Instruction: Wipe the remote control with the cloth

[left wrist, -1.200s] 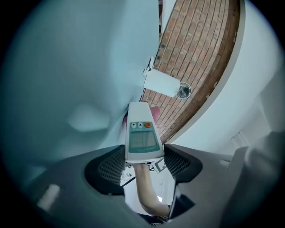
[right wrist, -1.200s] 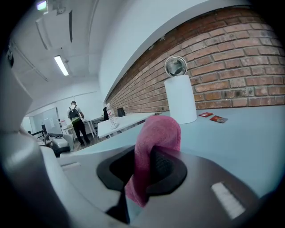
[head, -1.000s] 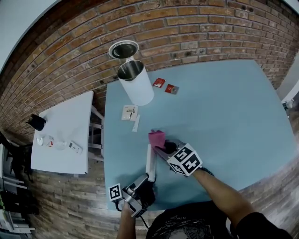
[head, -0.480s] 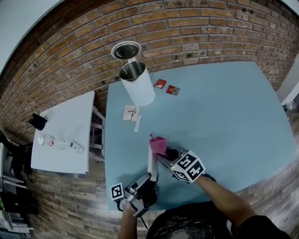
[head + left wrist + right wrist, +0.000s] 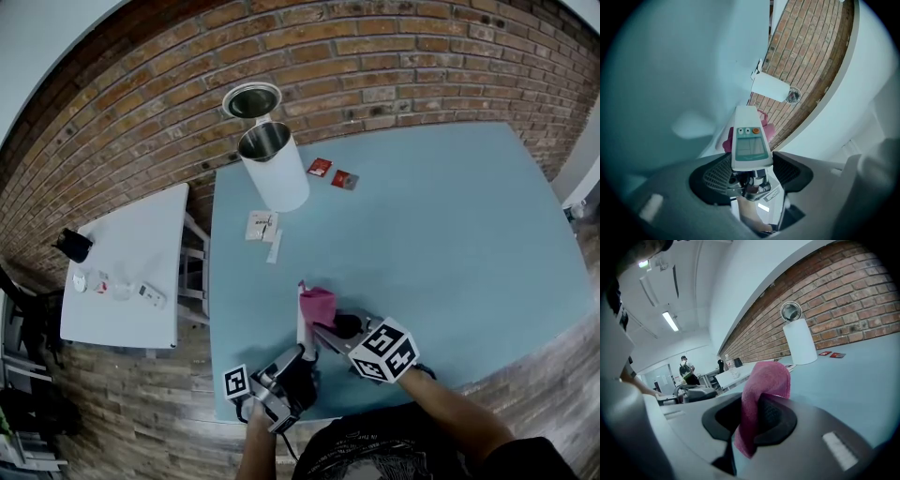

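A white remote control (image 5: 302, 328) with a grey screen and small buttons (image 5: 749, 139) is held over the near left part of the blue table (image 5: 450, 225). My left gripper (image 5: 292, 361) is shut on its near end. A pink cloth (image 5: 316, 304) hangs from my right gripper (image 5: 325, 330), which is shut on it (image 5: 761, 399). The cloth lies against the remote's right side near its far end, and in the left gripper view the pink cloth (image 5: 767, 130) shows behind the remote.
A white cylinder bin (image 5: 272, 169) with its lid (image 5: 251, 99) open stands at the table's far left. Two red packets (image 5: 333, 173) and a small card (image 5: 261, 226) lie near it. A white side table (image 5: 127, 272) with small items stands left. A brick wall (image 5: 394, 47) runs behind.
My right gripper with the pink cloth has slid toward me along the remote. The left gripper and remote have barely moved.
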`<state>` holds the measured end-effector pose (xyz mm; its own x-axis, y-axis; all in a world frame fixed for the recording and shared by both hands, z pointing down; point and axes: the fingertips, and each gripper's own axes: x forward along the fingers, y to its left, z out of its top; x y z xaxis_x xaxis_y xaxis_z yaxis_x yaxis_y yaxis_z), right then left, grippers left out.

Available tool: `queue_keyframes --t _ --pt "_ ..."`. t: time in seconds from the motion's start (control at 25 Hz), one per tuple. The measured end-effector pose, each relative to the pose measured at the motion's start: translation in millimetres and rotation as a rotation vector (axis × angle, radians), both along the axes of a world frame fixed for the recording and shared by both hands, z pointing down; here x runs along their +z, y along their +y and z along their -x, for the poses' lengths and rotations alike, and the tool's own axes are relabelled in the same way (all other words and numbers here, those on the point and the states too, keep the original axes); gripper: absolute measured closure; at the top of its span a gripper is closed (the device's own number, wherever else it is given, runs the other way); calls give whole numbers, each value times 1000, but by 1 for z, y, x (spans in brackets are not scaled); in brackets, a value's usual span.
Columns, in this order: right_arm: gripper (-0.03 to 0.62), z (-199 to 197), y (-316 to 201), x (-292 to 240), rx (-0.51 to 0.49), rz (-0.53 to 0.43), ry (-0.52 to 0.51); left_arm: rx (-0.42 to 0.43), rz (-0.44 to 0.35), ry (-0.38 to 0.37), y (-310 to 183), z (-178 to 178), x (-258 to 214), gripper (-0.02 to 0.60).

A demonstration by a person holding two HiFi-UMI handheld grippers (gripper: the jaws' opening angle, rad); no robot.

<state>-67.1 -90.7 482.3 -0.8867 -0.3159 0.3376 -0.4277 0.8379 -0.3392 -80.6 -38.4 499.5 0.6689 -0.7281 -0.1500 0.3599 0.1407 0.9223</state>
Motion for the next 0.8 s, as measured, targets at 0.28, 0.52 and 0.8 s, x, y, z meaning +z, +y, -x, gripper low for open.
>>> queue_keyframes --t 0.28,0.52,0.8 --pt "526 -4 19 -15 15 15 -58 16 -10 11 0 -3 -1 302" --pt "526 -6 32 -21 38 14 -78 29 -16 21 0 -4 -1 302" --pt "526 -8 51 -29 58 23 -109 44 -7 31 2 -4 -2 302"
